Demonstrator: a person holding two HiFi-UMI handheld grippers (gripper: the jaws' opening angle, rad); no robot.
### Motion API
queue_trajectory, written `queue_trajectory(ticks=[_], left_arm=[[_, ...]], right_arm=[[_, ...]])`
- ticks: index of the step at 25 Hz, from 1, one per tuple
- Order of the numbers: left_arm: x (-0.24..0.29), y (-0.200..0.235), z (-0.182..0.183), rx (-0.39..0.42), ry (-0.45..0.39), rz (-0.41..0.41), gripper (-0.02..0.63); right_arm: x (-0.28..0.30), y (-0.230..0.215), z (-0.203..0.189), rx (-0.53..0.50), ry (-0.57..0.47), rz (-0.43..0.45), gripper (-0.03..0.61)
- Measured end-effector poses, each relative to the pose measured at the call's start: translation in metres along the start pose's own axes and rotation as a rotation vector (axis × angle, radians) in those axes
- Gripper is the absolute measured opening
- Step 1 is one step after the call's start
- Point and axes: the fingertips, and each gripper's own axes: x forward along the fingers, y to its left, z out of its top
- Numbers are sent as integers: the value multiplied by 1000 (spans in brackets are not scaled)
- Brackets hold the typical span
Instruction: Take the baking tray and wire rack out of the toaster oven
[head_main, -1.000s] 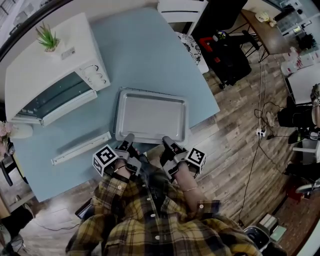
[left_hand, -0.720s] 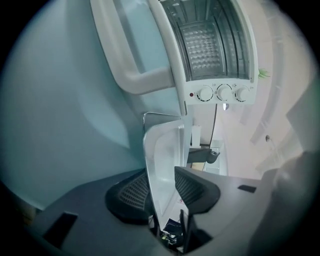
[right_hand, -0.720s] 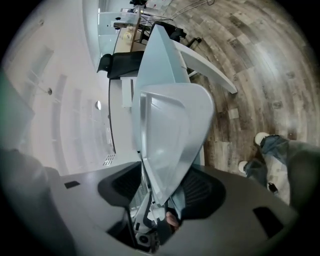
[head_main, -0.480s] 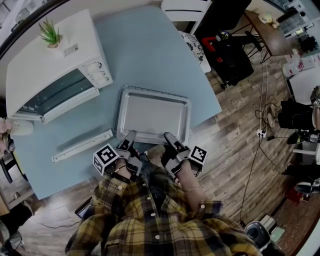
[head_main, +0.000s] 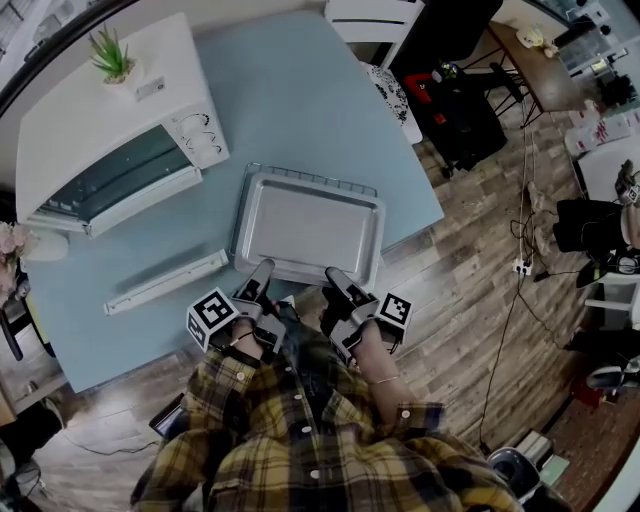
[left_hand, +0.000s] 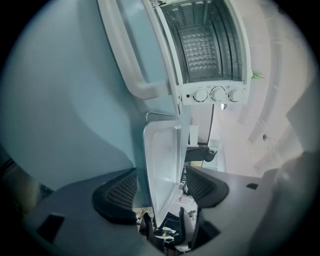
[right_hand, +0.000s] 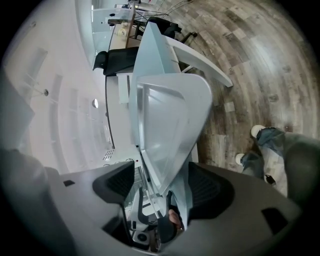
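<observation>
The silver baking tray lies flat on the blue table, and the wire rack peeks out from under its far edge. My left gripper and right gripper sit at the tray's near rim. Both have just been opening. In the left gripper view the tray's rim stands between the spread pads of the left gripper without touching them. In the right gripper view the tray also passes freely between the wide jaws of the right gripper. The white toaster oven stands at the left.
The oven's door is folded down, its white handle lying left of the tray. A small plant sits on the oven. A white chair stands beyond the table. Wooden floor with cables lies right of the table's edge.
Both grippers' jaws have spread apart off the tray's near rim. The tray stays on the table, and both hands stay at its near edge.
</observation>
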Motion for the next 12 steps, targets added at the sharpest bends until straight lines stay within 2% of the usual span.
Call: queue_trajectory(ticks=[4, 12], left_arm=[[-8, -4, -3, 18, -4, -20, 299], [-44, -24, 12, 54, -84, -99, 299]], right_arm=[[-2, 3, -12, -14, 34, 19, 318], [10, 37, -74, -143, 219, 76, 318]])
